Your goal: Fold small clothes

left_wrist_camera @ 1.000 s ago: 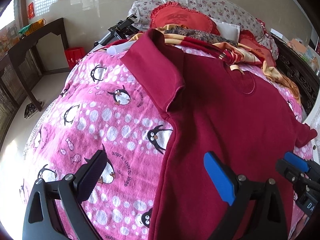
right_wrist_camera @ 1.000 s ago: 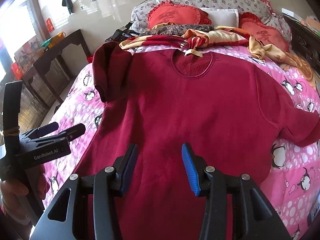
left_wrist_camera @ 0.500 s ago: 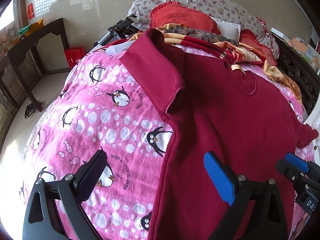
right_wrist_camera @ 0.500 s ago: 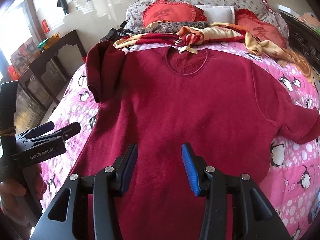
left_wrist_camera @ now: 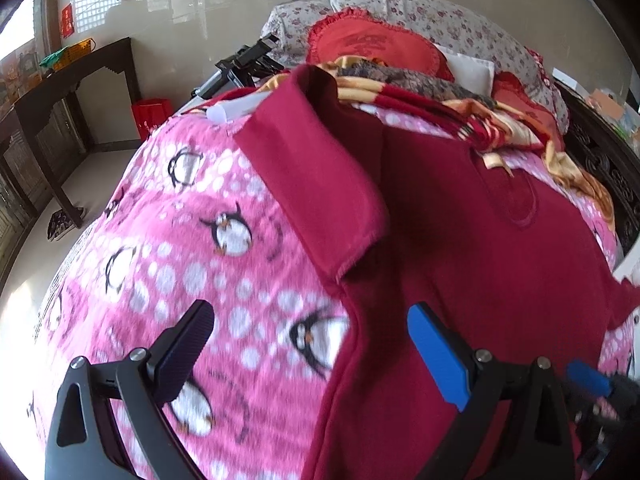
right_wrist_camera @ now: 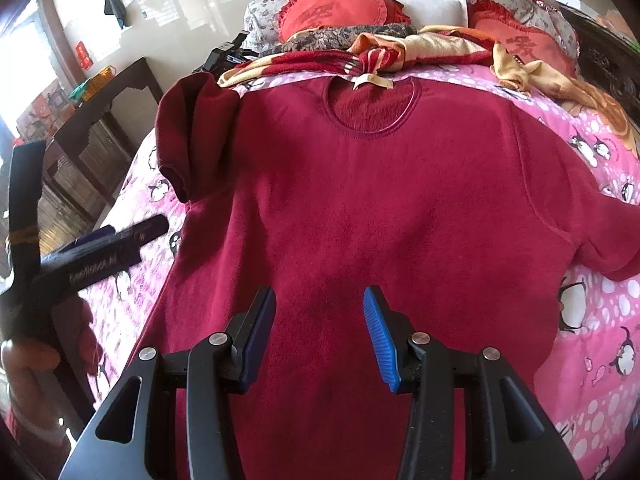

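Your dark red shirt (right_wrist_camera: 380, 208) lies flat, front up, on the pink penguin blanket (left_wrist_camera: 192, 264) that covers the bed, its round neck toward the pillows. A cream label (right_wrist_camera: 372, 80) sits at the back of the neck; no writing on it can be read. The sleeve (left_wrist_camera: 316, 196) on your left side is folded in toward the body, while the other sleeve (right_wrist_camera: 608, 240) spreads out on the blanket.

Your left tongs (left_wrist_camera: 308, 344) stand wide and hold nothing, straddling the shirt's side edge. Your right tongs (right_wrist_camera: 320, 320) stand partly open and empty over the lower middle of the shirt. White lettering on the left tongs' body is too blurred to read.

Beyond the neck lie a crumpled red and yellow cloth (right_wrist_camera: 400, 52), two red cushions (right_wrist_camera: 336, 12) and a floral pillow (left_wrist_camera: 440, 28). A dark wooden bench (left_wrist_camera: 68, 92) stands by the wall.
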Demonstrator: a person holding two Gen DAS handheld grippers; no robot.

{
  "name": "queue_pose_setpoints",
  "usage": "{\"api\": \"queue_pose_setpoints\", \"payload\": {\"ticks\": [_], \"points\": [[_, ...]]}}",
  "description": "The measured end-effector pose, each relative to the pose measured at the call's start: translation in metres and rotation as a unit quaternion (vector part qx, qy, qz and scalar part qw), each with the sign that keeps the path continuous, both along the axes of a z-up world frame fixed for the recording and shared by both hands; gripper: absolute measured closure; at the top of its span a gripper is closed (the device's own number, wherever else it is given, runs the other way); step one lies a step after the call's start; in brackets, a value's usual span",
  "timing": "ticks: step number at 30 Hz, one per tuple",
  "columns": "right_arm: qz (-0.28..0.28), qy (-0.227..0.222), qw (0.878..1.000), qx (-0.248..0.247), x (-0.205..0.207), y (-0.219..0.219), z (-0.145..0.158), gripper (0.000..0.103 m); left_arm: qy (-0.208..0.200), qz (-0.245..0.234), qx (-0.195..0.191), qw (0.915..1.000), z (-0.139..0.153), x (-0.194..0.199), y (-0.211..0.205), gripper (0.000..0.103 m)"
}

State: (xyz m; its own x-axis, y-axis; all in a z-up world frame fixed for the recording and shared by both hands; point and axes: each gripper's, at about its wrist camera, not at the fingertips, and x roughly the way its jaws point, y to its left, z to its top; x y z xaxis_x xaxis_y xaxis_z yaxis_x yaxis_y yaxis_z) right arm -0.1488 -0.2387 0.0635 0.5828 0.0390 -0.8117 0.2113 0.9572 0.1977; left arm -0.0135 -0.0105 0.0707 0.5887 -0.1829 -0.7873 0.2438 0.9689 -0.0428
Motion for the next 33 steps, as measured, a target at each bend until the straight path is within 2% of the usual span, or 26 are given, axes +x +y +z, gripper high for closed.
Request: {"api": "queue_pose_setpoints", "payload": {"ticks": [5,7,9,10,11,12,15,20,26,33], "points": [[0.001,0.009,1.0,0.006,0.009,-0.003,-0.008,0.087,-0.011,0.019,0.002,0.9998,-0.003,0.03,-0.002,0.004],[0.001,0.014,1.0,0.011,0.013,-0.004,-0.012,0.087,-0.007,0.017,0.003,0.9998,-0.007,0.042,-0.003,0.012],[0.002,0.019,1.0,0.014,0.016,-0.004,-0.015,0.087,0.0,0.008,0.003,1.0,-0.01,0.051,-0.005,0.039],[0.003,0.022,1.0,0.015,0.017,-0.004,-0.017,0.087,0.006,0.001,0.001,1.0,-0.012,0.055,-0.004,0.048],[0.004,0.023,1.0,0.016,0.019,-0.003,-0.018,0.087,0.013,-0.002,-0.003,0.9999,-0.013,0.059,-0.002,0.072],[0.006,0.024,1.0,0.016,0.02,-0.003,-0.019,0.087,0.019,-0.002,-0.007,0.9998,-0.013,0.062,0.001,0.089],[0.015,0.026,0.999,0.013,0.023,0.0,-0.021,0.087,0.03,0.006,-0.02,0.9993,-0.011,0.067,0.017,0.093],[0.015,0.021,0.999,0.02,0.025,0.001,-0.021,0.087,0.016,-0.008,-0.018,0.9997,0.003,0.054,0.03,0.098],[0.013,0.009,1.0,0.019,0.024,0.001,-0.012,0.087,-0.005,-0.054,-0.028,0.9981,0.027,0.024,0.024,0.1],[0.008,-0.007,0.999,0.034,0.016,-0.002,-0.004,0.087,0.004,-0.053,-0.031,0.9981,0.025,0.023,0.022,0.1]]}}
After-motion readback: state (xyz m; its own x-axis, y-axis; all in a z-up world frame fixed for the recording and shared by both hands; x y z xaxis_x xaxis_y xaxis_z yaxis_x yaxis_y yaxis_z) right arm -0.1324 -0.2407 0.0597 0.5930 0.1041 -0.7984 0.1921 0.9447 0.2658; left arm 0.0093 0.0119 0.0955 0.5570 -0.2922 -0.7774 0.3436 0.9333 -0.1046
